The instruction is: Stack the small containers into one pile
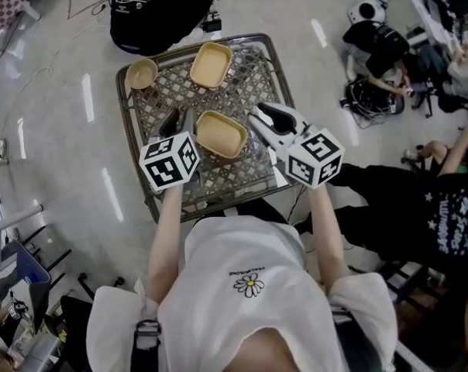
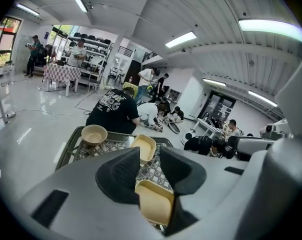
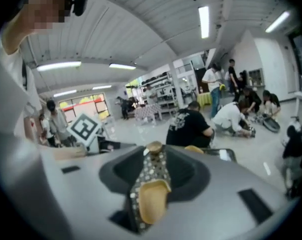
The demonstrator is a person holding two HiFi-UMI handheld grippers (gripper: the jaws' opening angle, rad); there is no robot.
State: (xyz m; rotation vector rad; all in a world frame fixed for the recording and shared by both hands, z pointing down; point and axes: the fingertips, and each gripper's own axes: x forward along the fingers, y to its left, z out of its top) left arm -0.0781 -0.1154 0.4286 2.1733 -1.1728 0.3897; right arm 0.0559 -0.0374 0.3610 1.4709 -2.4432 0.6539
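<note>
Near tray [image 1: 221, 134], a tan rectangular container, sits about mid-table, a little toward the near edge. It lies between the two pairs of tongs and is touched by neither.

Left tongs [image 1: 178, 119] hang just off the tray's left side, tilted downward. Their dark pads stand spread with nothing pinched. In the left gripper view the tray shows through the gap, lower down.

Right tongs [image 1: 259, 115] hang just off the tray's right side, also spread and holding nothing. In the right gripper view the gap frames the tray and a strip of the table top.

Far tray [image 1: 211, 64], same tan colour and shape, lies by the middle of the far edge, well apart from the near one. Round bowl [image 1: 142, 74], tan, sits in the far left corner. All three stand upright and separate, unstacked, with bare insides.

The table [image 1: 169, 91] has a lattice-patterned top inside a metal rim.

A person in a black shirt [image 1: 153, 6] crouches just beyond the far edge. More people [image 1: 420, 200] sit on the floor [image 1: 56, 146] off the right edge. The table top between the tongs and the trays is open.
</note>
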